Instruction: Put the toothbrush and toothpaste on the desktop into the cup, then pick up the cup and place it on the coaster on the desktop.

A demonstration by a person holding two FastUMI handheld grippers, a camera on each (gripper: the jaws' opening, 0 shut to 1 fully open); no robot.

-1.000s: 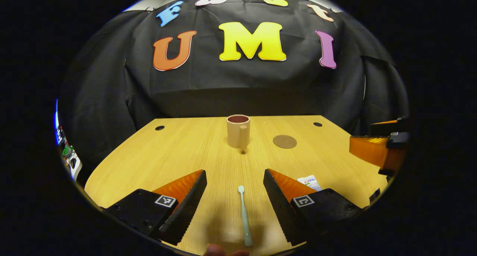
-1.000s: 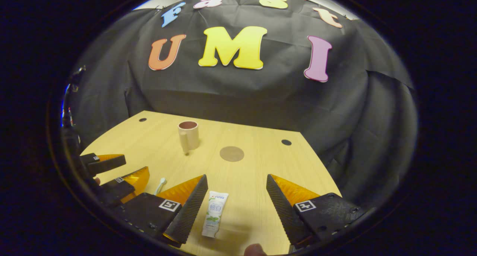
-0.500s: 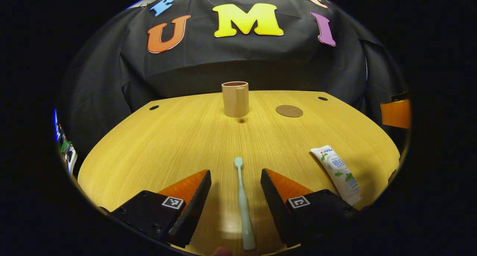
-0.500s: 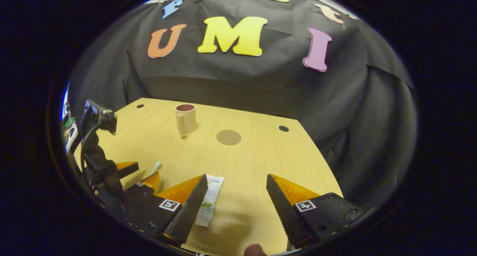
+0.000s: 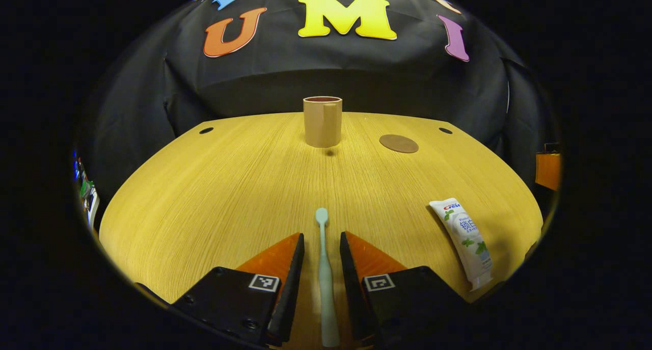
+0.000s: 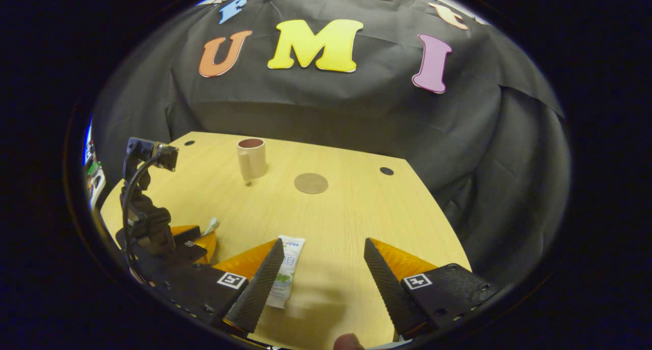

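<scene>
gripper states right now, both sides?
Left gripper: nearly closed around the toothbrush; contact cannot be told.
Right gripper: open, holding nothing; toothpaste lies by one finger.

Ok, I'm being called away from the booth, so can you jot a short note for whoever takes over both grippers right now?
Left gripper: low over the desktop, fingers narrowed around the toothbrush handle; a thin gap shows on each side, so no firm grip yet.
Right gripper: open, empty, above the near edge; the toothpaste lies flat by its left finger.
Cup: upright at the far middle, beside the coaster, not on it.
Done: nothing is in the cup.
Left: close on the toothbrush and drop it in the cup, do the same with the toothpaste, then set the cup on the coaster.
</scene>
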